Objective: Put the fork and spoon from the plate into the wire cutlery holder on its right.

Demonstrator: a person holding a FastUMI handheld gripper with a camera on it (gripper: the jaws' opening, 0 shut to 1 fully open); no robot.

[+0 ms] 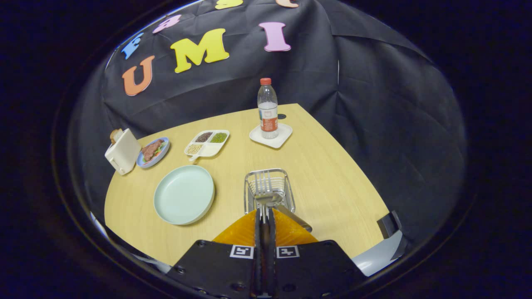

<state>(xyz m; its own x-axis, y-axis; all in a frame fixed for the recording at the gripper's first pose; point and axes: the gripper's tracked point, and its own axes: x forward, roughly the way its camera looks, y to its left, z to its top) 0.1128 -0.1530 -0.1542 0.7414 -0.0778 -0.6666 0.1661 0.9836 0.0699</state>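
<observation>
Steel spoon (268, 199) pinched by its handle between the tool's (264, 212) fingers, which stand almost together with only that thin handle between them. Bowl of the spoon just ahead of the fingertips, over the near side of the wire holder (269, 189). Fork (261, 185) already standing in the holder, tines up, just beyond the spoon's bowl; a second steel handle slanting out past the holder's near right corner, beside the fingers — whose handle, hard to tell.

Holder upright on the pale wood counter (332, 187), directly ahead of the tool. Plate (184, 194) to its left, pale green, bare, well clear of the fingers and apart from the holder.

Farther back on the counter: white divided tray (207, 143) with three small heaps of beans or grains, beyond the plate. Left of that, small blue dish (153, 152) with food on it, touching or nearly touching a white toaster (122, 152) with a slice of bread in its slot. Beyond the holder — clear bottle (267, 109) with a red cap, upright on a square white coaster (271, 136) near the counter's far edge.
</observation>
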